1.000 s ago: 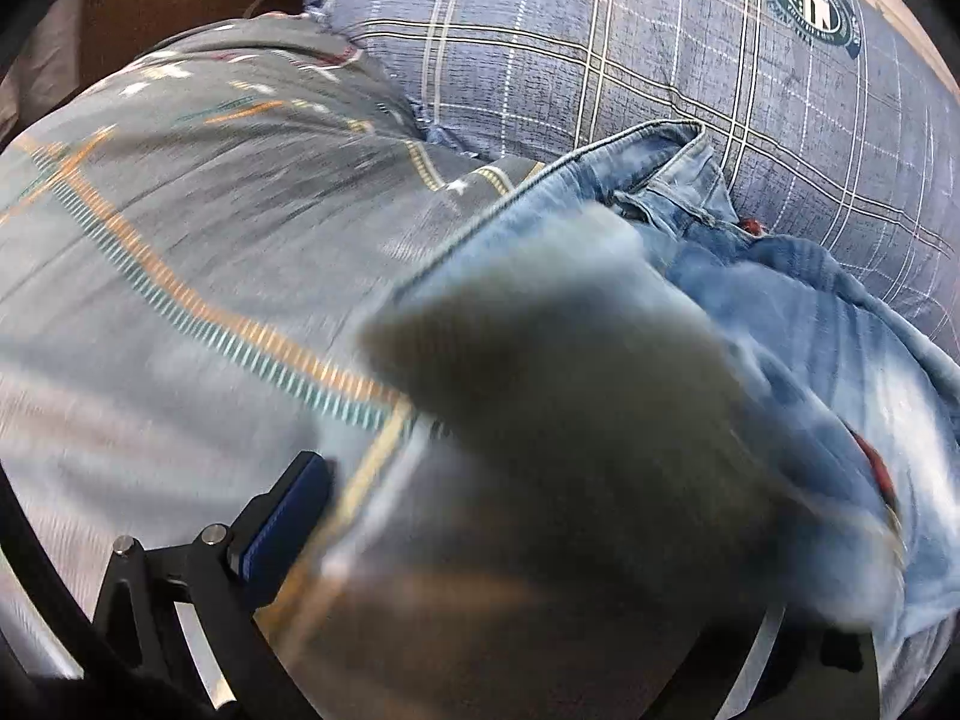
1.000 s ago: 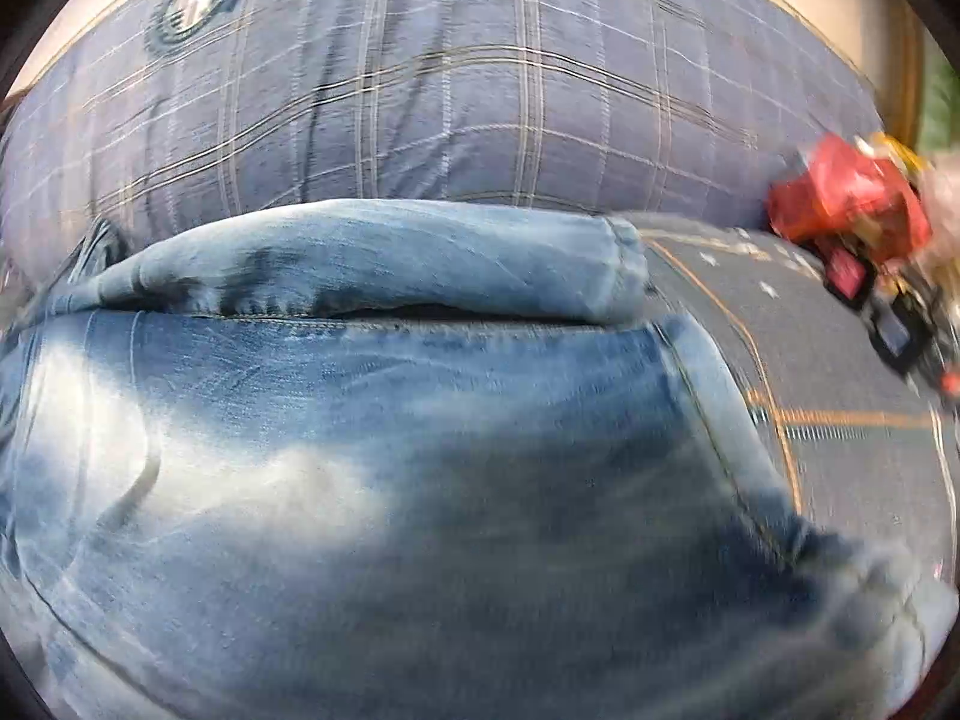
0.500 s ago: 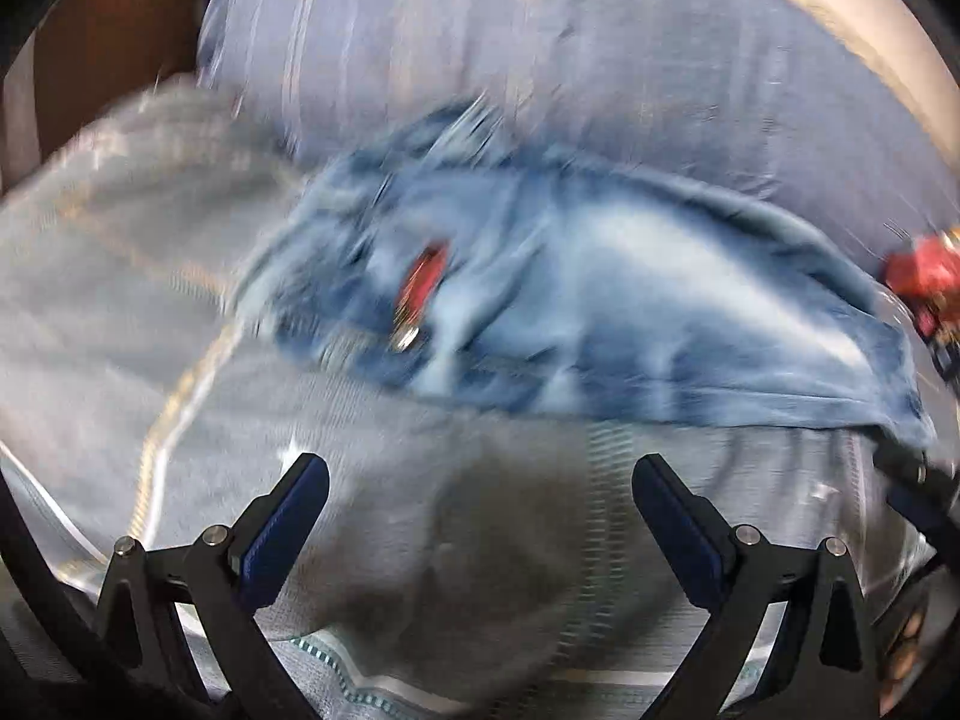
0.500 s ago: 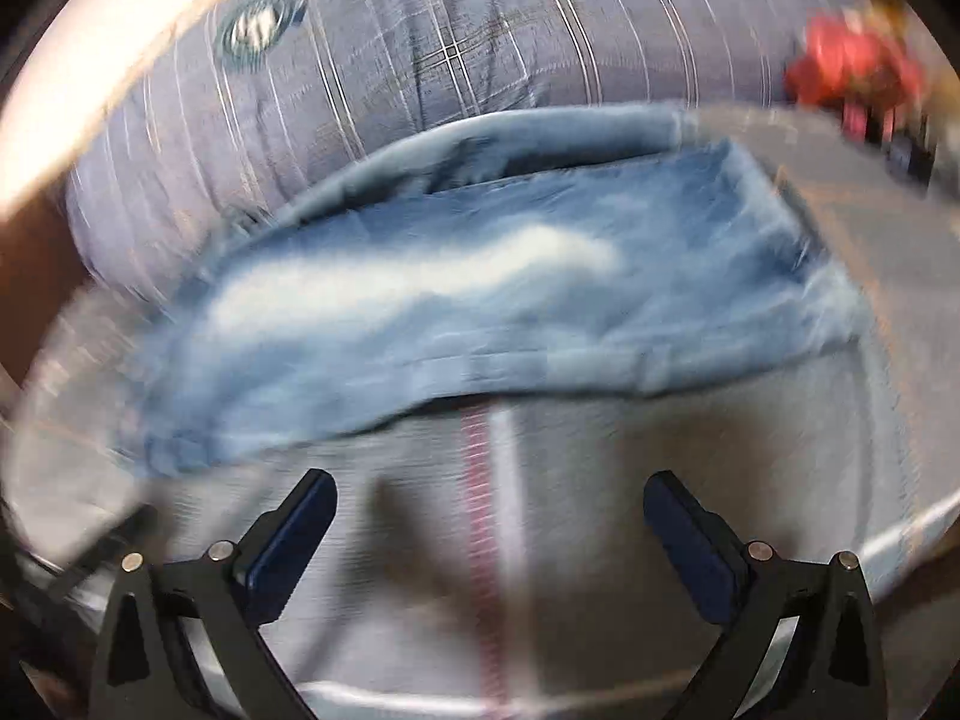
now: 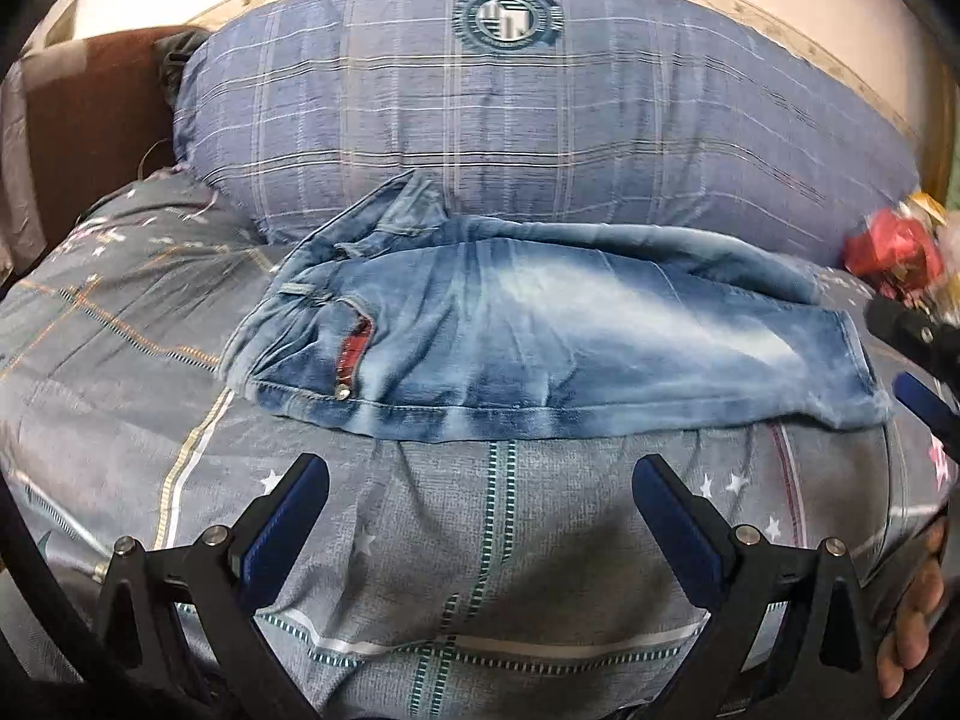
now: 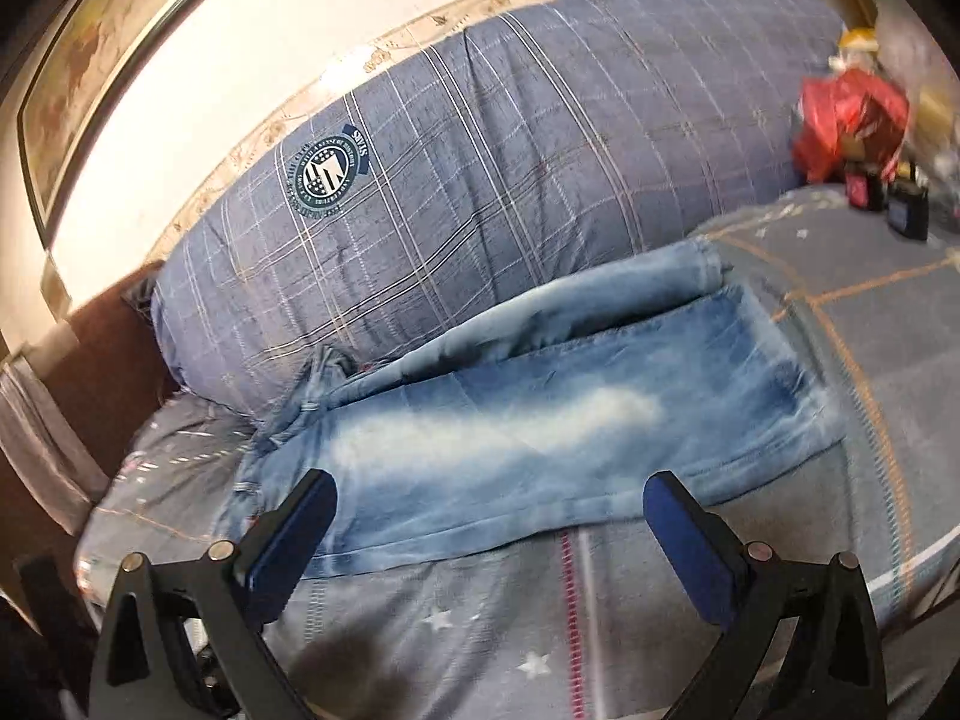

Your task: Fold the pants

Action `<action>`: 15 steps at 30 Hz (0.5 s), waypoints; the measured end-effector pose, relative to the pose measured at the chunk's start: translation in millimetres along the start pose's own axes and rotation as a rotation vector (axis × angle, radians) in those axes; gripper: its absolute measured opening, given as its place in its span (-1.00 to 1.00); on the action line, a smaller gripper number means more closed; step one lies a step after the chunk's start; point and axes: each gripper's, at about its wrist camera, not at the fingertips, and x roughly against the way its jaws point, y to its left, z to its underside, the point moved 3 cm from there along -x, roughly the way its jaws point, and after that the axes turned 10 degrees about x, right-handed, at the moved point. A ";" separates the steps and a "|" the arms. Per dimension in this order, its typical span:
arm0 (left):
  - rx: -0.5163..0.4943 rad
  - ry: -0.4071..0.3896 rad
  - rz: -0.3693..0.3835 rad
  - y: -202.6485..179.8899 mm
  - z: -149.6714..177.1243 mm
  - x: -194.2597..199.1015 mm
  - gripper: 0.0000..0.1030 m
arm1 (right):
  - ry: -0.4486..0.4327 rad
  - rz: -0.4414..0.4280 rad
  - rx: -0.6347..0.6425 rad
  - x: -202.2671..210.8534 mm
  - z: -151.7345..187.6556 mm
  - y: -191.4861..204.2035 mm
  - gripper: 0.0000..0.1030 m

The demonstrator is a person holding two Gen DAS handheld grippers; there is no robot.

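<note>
Faded blue jeans [image 5: 540, 348] lie folded on the grey patterned bedspread [image 5: 456, 588], waistband to the left, hems to the right, back edge against a pillow. The right wrist view shows the same jeans [image 6: 540, 414] slanting across the bed. My left gripper [image 5: 480, 516] is open, hovering over bare bedspread just in front of the jeans, nothing between its blue pads. My right gripper [image 6: 489, 534] is open too, its left finger over the jeans' near edge. The right gripper's tip [image 5: 918, 360] shows at the left wrist view's right edge.
A large blue plaid pillow [image 5: 528, 120] stands behind the jeans. A red bag [image 6: 852, 114] and small dark items [image 6: 900, 204] sit at the far right of the bed. A brown headboard [image 5: 84, 138] is at left. A hand [image 5: 912, 618] holds a gripper at lower right.
Both grippers have let go of the jeans and pulled back toward me. The jeans, a second ago bunched close to the cameras, now lie flat and folded on the bed.
</note>
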 end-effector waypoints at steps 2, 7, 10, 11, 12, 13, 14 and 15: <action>0.013 0.004 -0.005 3.9 -2.0 0.0 0.96 | -0.024 0.033 0.024 3.8 -1.2 1.4 1.00; 0.038 -0.008 -0.045 8.6 -2.0 0.9 0.96 | -0.087 0.085 0.075 18.8 -8.4 5.5 1.00; 0.033 0.008 -0.042 8.3 -2.7 -0.5 0.96 | -0.102 0.070 0.107 23.3 -10.4 9.9 1.00; 0.020 0.010 -0.036 8.0 -3.0 -0.7 0.96 | -0.100 0.061 0.116 23.8 -10.3 11.4 1.00; 0.011 0.011 -0.035 7.7 -3.4 -0.8 0.96 | -0.097 0.051 0.127 23.7 -10.0 13.3 1.00; 0.006 0.009 -0.035 7.9 -4.0 -0.8 0.96 | -0.092 0.038 0.137 23.3 -9.3 15.2 1.00; 0.000 0.006 -0.036 7.2 -4.1 -0.4 0.96 | -0.080 0.027 0.145 21.3 -8.2 17.6 1.00; -0.009 0.004 -0.036 6.1 -3.7 0.0 0.96 | -0.072 0.018 0.152 19.8 -7.4 19.6 1.00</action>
